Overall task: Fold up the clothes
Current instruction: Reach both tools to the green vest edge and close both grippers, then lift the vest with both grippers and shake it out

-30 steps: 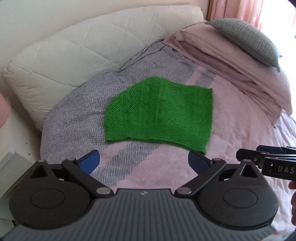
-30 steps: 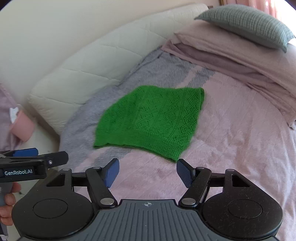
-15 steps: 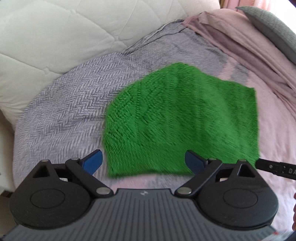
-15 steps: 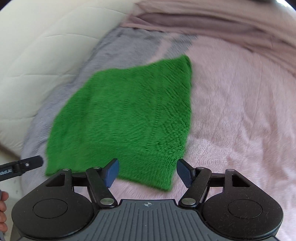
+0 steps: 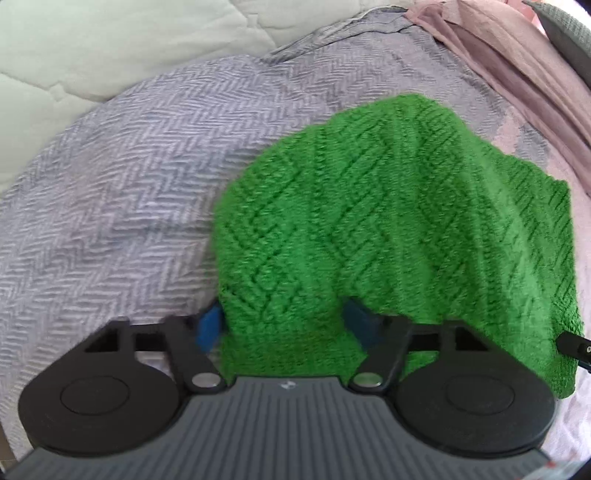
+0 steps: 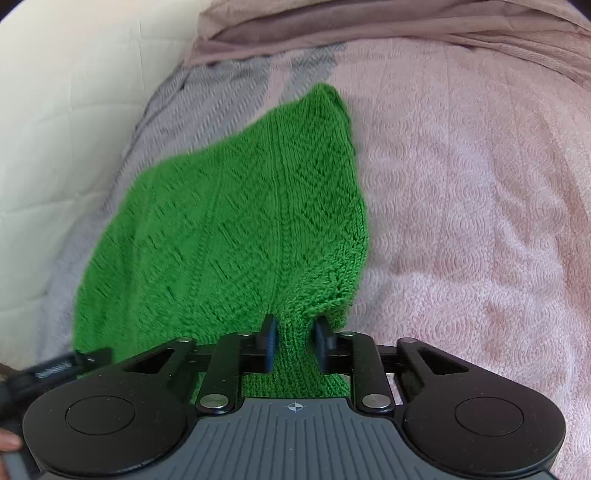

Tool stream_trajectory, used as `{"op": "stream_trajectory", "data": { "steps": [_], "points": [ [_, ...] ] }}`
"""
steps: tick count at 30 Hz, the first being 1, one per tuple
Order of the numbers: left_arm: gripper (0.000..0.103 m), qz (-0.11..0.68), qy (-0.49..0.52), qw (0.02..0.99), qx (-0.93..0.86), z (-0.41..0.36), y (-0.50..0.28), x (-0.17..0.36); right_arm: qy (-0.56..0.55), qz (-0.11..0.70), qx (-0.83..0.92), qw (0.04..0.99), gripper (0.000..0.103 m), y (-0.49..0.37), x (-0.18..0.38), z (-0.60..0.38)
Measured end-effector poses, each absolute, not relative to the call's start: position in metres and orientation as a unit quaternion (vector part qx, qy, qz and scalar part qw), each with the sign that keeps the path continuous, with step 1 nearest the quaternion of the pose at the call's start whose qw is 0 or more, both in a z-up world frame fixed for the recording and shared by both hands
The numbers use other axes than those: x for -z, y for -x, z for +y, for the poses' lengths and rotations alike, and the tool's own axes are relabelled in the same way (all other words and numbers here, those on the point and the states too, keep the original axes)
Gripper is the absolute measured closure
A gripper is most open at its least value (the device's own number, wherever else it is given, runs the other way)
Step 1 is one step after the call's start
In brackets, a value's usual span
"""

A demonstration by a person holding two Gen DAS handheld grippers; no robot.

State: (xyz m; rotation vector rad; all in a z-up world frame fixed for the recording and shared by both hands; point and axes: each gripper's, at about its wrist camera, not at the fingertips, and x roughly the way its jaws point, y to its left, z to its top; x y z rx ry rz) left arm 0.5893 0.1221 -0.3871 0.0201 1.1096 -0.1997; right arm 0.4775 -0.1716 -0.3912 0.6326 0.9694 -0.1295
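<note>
A green knit garment [image 5: 388,206] lies on the bed, folded to a rough rectangle. My left gripper [image 5: 284,325] is at its near left corner. Its jaws are closing, and the knit bunches up between the blue pads [image 5: 208,326]. My right gripper [image 6: 295,343] is at the near right corner of the garment [image 6: 240,221], jaws closing, with a narrow ridge of ribbed hem pinched between the pads. The right gripper's tip [image 5: 576,349] shows at the left wrist view's right edge. In the right wrist view the left gripper [image 6: 55,369] shows at lower left.
The garment rests partly on a grey herringbone blanket [image 5: 110,203] and partly on a pink bed cover [image 6: 461,221]. A white quilted cushion [image 5: 92,44] lines the far left. Mauve folded bedding [image 6: 369,26] and a grey pillow [image 5: 565,33] lie at the far end.
Both grippers came down from above the bed to the garment's near edge. Their wide jaws narrowed onto the knit, which now bunches at both corners.
</note>
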Motion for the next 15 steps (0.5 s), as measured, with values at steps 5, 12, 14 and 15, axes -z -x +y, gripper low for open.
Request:
{"op": "stream_trajectory", "data": {
  "steps": [5, 12, 14, 15],
  "points": [
    [0.090, 0.501, -0.009, 0.856, 0.126, 0.110, -0.573, 0.354, -0.313, 0.398, 0.014, 0.862, 0.096, -0.459, 0.345, -0.177],
    [0.090, 0.417, 0.002, 0.885, 0.209, 0.084, -0.527, 0.242, -0.320, 0.281, -0.014, 0.905, 0.097, -0.407, 0.240, -0.192],
    [0.091, 0.394, -0.001, 0.887, 0.241, 0.071, -0.507, 0.207, -0.329, 0.244, -0.016, 0.912, 0.097, -0.385, 0.208, -0.202],
    [0.091, 0.382, -0.003, 0.888, 0.257, 0.064, -0.496, 0.191, -0.332, 0.224, -0.015, 0.916, 0.097, -0.372, 0.191, -0.208]
  ]
}}
